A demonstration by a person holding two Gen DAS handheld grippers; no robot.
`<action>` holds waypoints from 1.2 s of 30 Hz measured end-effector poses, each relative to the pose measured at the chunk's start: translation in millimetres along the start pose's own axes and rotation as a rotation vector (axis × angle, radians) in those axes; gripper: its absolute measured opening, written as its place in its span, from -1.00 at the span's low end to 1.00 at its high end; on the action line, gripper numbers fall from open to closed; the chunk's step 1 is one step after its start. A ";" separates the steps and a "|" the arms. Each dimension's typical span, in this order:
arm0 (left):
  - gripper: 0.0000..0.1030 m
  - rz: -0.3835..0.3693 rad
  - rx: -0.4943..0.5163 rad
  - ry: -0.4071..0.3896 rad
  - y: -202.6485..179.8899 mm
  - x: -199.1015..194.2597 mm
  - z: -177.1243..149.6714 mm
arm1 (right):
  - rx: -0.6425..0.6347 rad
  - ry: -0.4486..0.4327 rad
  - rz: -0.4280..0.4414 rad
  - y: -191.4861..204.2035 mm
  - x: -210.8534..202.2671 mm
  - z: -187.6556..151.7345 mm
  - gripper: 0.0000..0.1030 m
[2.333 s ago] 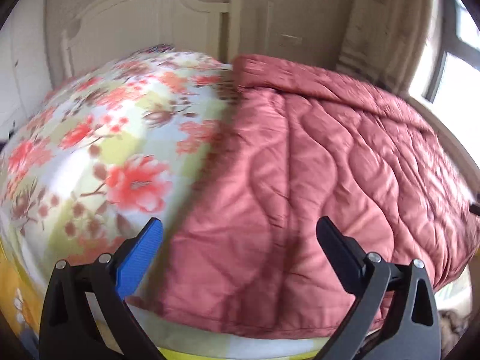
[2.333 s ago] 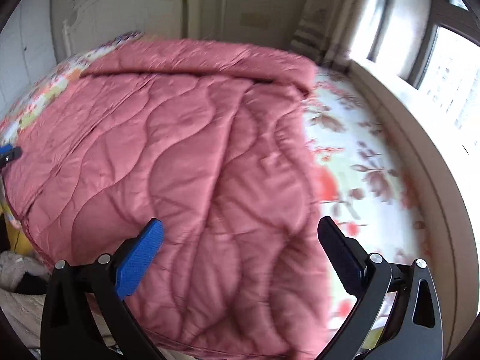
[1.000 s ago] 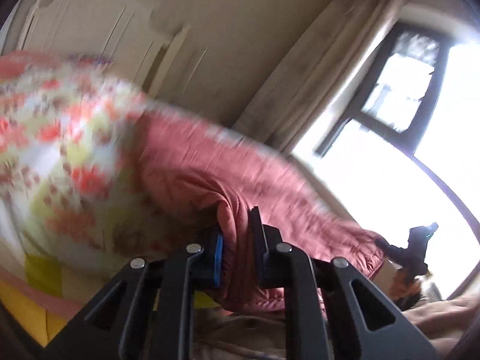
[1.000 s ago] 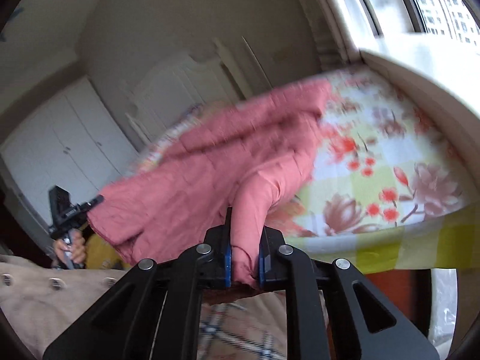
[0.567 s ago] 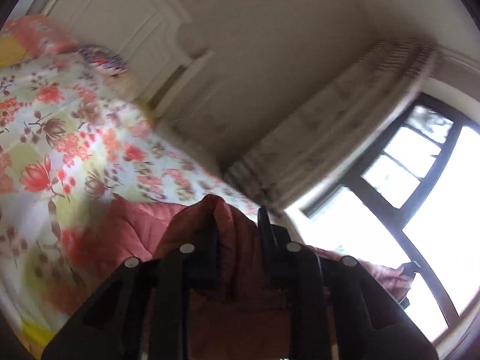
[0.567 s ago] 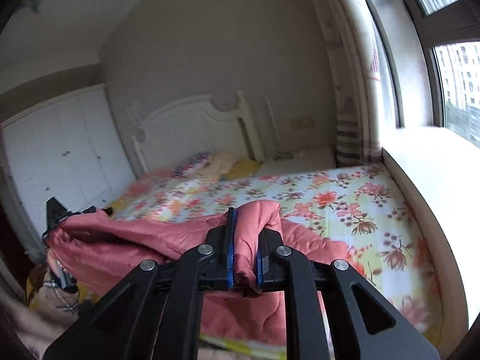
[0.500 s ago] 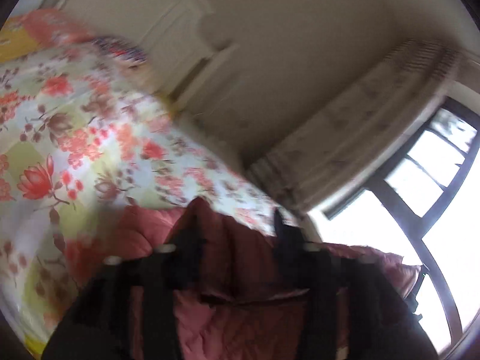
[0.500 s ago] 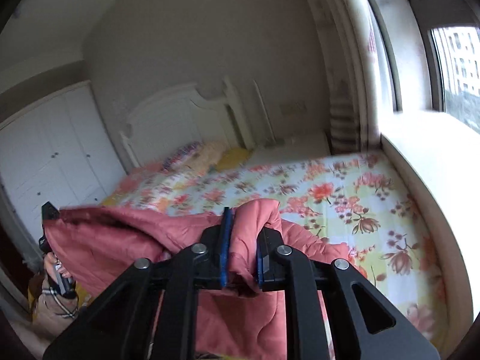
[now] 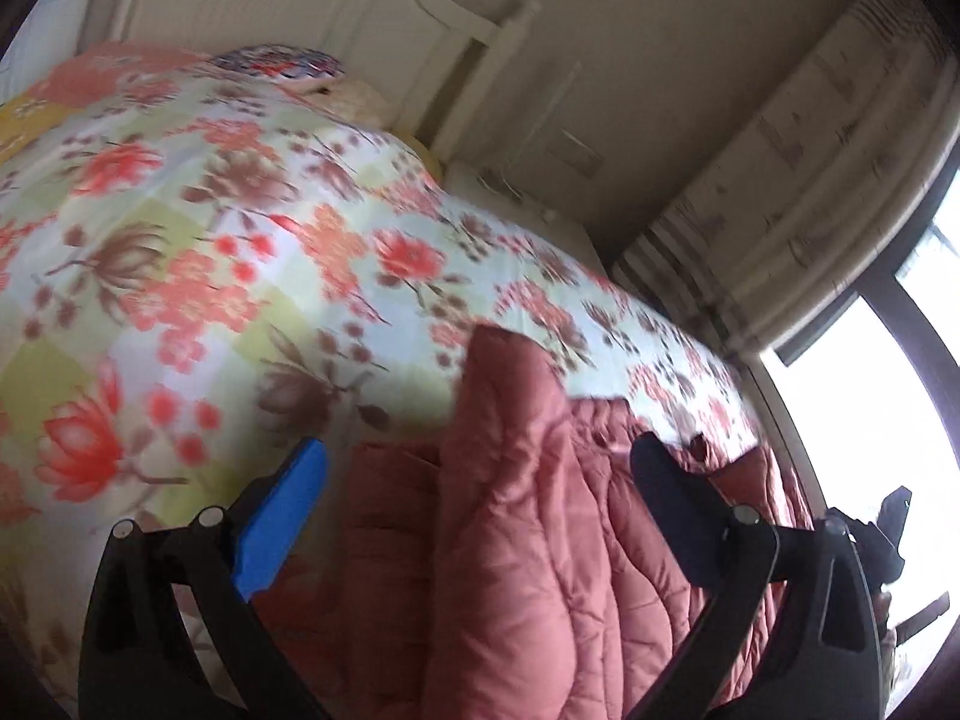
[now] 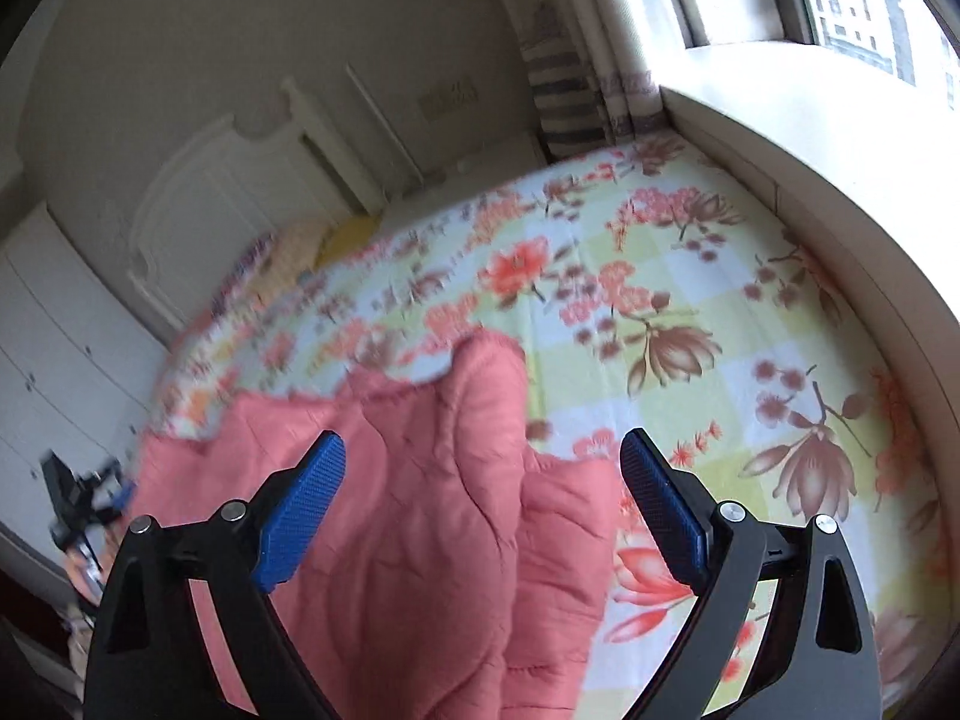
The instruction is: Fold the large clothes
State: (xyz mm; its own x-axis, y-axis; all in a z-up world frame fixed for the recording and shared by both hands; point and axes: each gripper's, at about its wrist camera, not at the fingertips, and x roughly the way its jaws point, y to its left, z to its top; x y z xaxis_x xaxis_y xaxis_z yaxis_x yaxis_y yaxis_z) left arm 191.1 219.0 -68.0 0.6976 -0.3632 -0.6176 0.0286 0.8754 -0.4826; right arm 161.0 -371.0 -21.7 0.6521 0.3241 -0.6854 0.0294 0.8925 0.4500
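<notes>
A pink-red quilted cover [image 9: 516, 540] lies bunched on the near part of the bed, with a raised fold standing up between my left fingers. My left gripper [image 9: 480, 474] is open above it and holds nothing. In the right wrist view the same cover [image 10: 408, 516] spreads between and below my right fingers, its top edge ragged. My right gripper [image 10: 480, 462] is open and empty over it. The other gripper shows small at the edge of each view, the right one [image 9: 882, 534] and the left one [image 10: 84, 504].
The floral bed sheet [image 9: 198, 252] covers the mattress beyond the cover. A white headboard [image 9: 336, 12] and pillows [image 9: 282, 63] are at the far end. A window sill [image 10: 810, 138] runs along the right of the bed, with a striped curtain [image 10: 570, 102]. White wardrobes [image 10: 54, 324] stand at left.
Both grippers held the cover's edge lifted high a moment ago. Both have now opened and let it go, and the cover has dropped in a heap on the bed.
</notes>
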 end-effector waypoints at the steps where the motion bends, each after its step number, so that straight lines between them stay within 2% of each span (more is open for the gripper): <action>1: 0.88 -0.003 0.021 0.016 -4.8 6.4 -2.4 | -0.017 0.019 -0.001 1.1 7.1 -4.2 0.75; 2: 0.39 -0.007 0.056 0.040 -11.2 13.5 -5.4 | -0.045 0.040 -0.001 4.7 10.3 -9.6 0.69; 3: -0.12 -0.009 0.106 0.090 -19.2 24.5 -9.1 | -0.070 0.054 0.000 7.3 16.3 -13.1 0.34; 4: -0.86 0.013 0.130 0.126 -23.5 31.9 -11.8 | -0.096 0.068 0.008 10.6 21.4 -16.1 0.02; 5: -0.87 0.034 0.139 0.118 -26.5 32.1 -12.6 | -0.119 0.088 0.013 14.6 27.3 -19.7 -0.60; 6: -0.87 0.029 0.155 0.077 -31.3 23.5 -11.8 | -0.128 0.081 0.010 17.9 26.8 -22.0 -0.71; 7: -0.88 0.011 0.167 0.042 -34.2 15.4 -9.7 | -0.143 0.056 0.008 22.7 20.3 -23.0 -0.74; 9: -0.88 -0.024 0.162 -0.033 -38.5 -4.6 -1.7 | -0.202 -0.042 0.005 39.9 -7.0 -21.6 -0.76; 11: -0.88 -0.058 0.149 -0.080 -46.0 -20.1 10.7 | -0.205 -0.094 0.006 49.1 -29.3 -15.7 -0.76; 14: -0.88 -0.022 0.160 -0.113 -57.1 -17.2 24.5 | -0.228 -0.139 -0.024 62.6 -45.3 -5.4 -0.76; 16: -0.87 0.033 0.153 -0.103 -56.4 4.7 34.6 | -0.198 -0.143 -0.035 62.9 -41.5 2.4 -0.76; 17: -0.87 0.069 0.143 -0.087 -51.7 22.5 36.7 | -0.171 -0.128 -0.049 60.2 -31.0 6.5 -0.76; 19: -0.87 0.095 0.090 -0.043 -38.7 55.8 36.1 | -0.135 -0.088 -0.146 50.8 4.3 8.9 -0.76; 21: -0.85 0.169 0.082 -0.011 -21.8 96.1 24.6 | -0.076 -0.019 -0.229 35.0 43.7 4.4 -0.76; 23: -0.84 0.119 -0.016 0.012 -4.4 111.4 21.7 | -0.030 0.011 -0.281 17.1 74.6 -9.6 -0.76; 24: -0.84 0.108 -0.021 -0.025 -4.5 106.2 25.2 | -0.016 -0.007 -0.281 12.6 79.5 -15.8 -0.76; 28: -0.84 0.178 0.128 -0.125 -37.4 90.8 35.8 | -0.055 -0.034 -0.347 21.8 73.7 -17.4 -0.76; 30: -0.84 0.268 0.221 -0.132 -59.6 92.1 38.9 | -0.093 -0.026 -0.386 27.1 76.7 -18.4 -0.76; 33: -0.81 0.451 0.374 -0.064 -85.2 118.9 36.4 | -0.100 -0.021 -0.395 26.1 78.8 -19.8 -0.76; 34: -0.72 0.483 0.393 -0.034 -85.4 129.0 34.1 | -0.099 -0.019 -0.394 26.6 78.8 -19.2 -0.76; 35: -0.52 0.509 0.393 0.041 -79.2 146.9 30.5 | -0.100 -0.018 -0.392 25.7 79.7 -19.2 -0.76; 36: -0.46 0.507 0.376 0.099 -70.2 157.8 26.4 | -0.102 -0.016 -0.390 25.1 80.3 -19.5 -0.75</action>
State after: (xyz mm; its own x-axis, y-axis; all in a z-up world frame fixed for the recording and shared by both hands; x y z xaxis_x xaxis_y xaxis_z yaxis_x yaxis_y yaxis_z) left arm 318.0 108.6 -115.2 0.6218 0.1140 -0.7748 -0.0260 0.9918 0.1251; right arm 199.3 -316.5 -76.6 0.6189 -0.0493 -0.7839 0.2022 0.9744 0.0983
